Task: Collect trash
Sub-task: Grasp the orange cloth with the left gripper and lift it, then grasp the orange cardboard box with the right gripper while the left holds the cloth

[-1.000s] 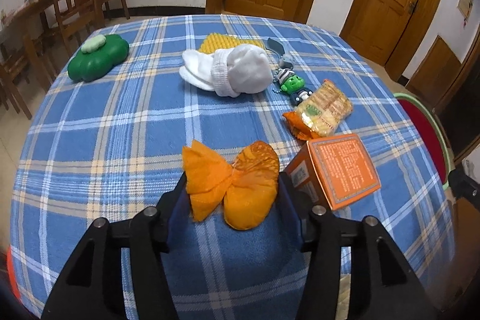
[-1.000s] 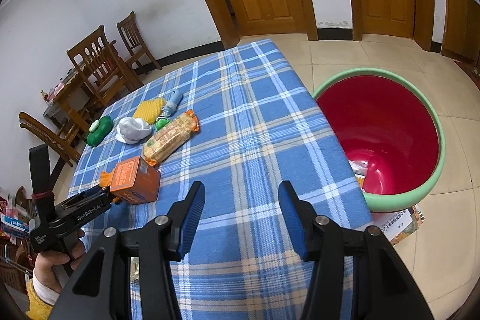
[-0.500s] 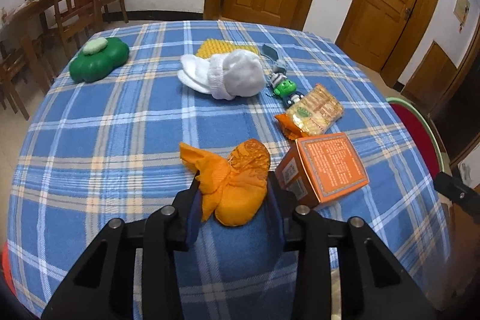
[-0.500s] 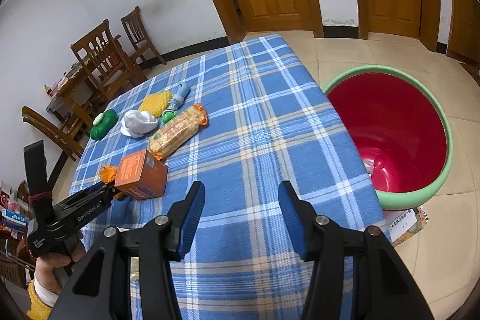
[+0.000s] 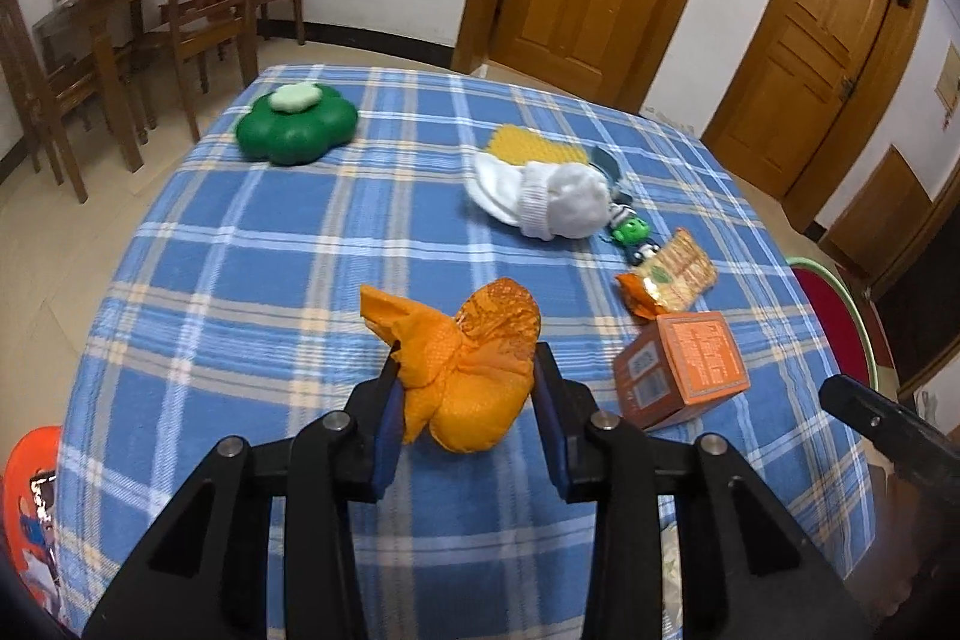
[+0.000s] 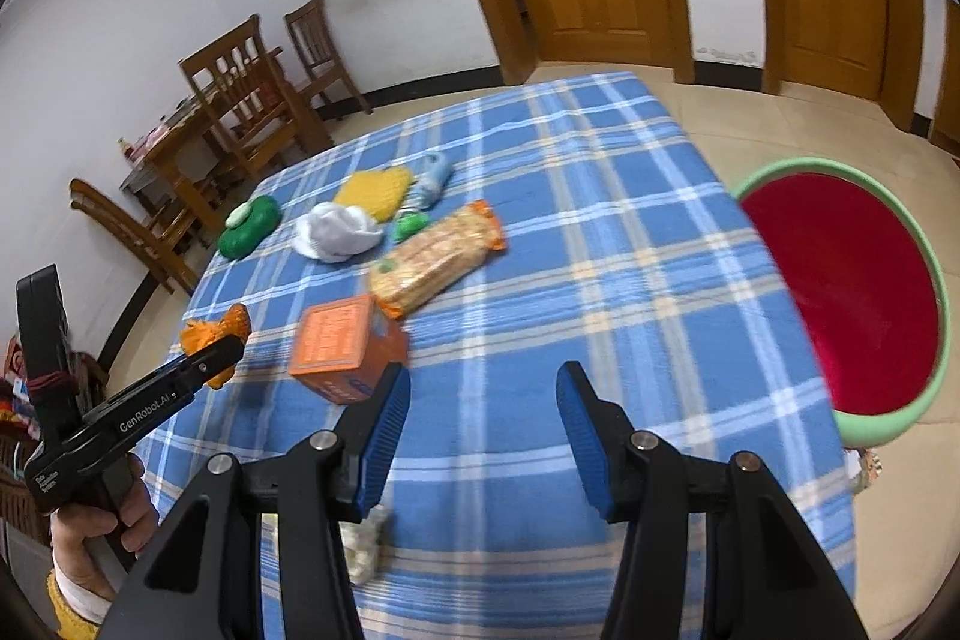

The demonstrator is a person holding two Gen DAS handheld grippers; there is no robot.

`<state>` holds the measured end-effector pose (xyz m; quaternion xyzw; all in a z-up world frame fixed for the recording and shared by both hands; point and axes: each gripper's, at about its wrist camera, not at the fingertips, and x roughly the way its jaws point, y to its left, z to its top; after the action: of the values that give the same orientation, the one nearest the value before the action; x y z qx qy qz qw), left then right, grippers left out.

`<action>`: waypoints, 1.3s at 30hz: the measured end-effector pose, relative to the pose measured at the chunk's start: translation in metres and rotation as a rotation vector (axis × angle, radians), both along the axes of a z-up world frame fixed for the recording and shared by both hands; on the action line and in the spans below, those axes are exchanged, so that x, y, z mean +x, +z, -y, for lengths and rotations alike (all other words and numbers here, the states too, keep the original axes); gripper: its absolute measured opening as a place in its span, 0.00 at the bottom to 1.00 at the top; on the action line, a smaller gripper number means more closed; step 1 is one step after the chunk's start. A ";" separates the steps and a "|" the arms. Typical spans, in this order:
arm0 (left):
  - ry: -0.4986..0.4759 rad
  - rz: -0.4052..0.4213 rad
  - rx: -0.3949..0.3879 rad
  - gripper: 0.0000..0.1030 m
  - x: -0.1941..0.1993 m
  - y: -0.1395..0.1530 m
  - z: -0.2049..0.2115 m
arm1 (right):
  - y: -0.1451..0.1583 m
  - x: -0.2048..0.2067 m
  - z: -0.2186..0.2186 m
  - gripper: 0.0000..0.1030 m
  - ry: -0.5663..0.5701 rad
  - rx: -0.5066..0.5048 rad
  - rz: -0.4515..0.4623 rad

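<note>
**Orange wrapper pinched in the left gripper above the plaid table**

Orange and crumpled, the wrapper (image 5: 474, 376) sits clamped between the blue pads of the left gripper (image 5: 465, 394), its twisted end sticking up past the fingertips, in the left wrist view. Beneath it spreads the blue plaid tablecloth (image 5: 270, 280). Just to the right stands an orange box (image 5: 684, 376), and beyond that lies a biscuit packet (image 5: 669, 277). Farther back are a small green toy figure (image 5: 630, 232), a white sock bundle (image 5: 546, 199), a yellow pad (image 5: 528, 148) and a green clover-shaped case (image 5: 294, 130). The rim of a red tub (image 5: 840, 316) shows at the right edge.

In the right wrist view, the right gripper (image 6: 483, 421) hangs over the near part of the cloth with its jaws spread and nothing between them. The left gripper (image 6: 210, 355) appears at the left, held by a hand (image 6: 102, 526), with the wrapper (image 6: 213, 334) at its tip. The box (image 6: 342, 346) and packet (image 6: 438, 256) lie ahead; the red tub (image 6: 852, 304), green-rimmed, stands on the floor beside the table's right edge.
</note>
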<state>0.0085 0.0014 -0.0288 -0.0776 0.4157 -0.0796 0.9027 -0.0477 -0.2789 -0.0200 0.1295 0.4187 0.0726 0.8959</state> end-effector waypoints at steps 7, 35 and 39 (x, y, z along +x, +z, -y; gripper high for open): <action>0.055 0.000 -0.009 0.37 -0.004 0.001 -0.021 | -0.001 0.012 -0.032 0.57 0.077 -0.003 -0.009; 0.047 -0.001 -0.064 0.37 0.004 -0.001 -0.043 | -0.028 0.047 -0.077 0.65 0.127 -0.027 -0.113; 0.024 -0.004 -0.086 0.37 0.009 -0.002 -0.043 | -0.032 0.048 -0.081 0.58 0.130 -0.027 -0.129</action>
<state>0.0177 0.0446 -0.0309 -0.1215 0.4126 -0.0867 0.8986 0.0005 -0.1979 -0.0517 0.0946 0.4839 0.1163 0.8622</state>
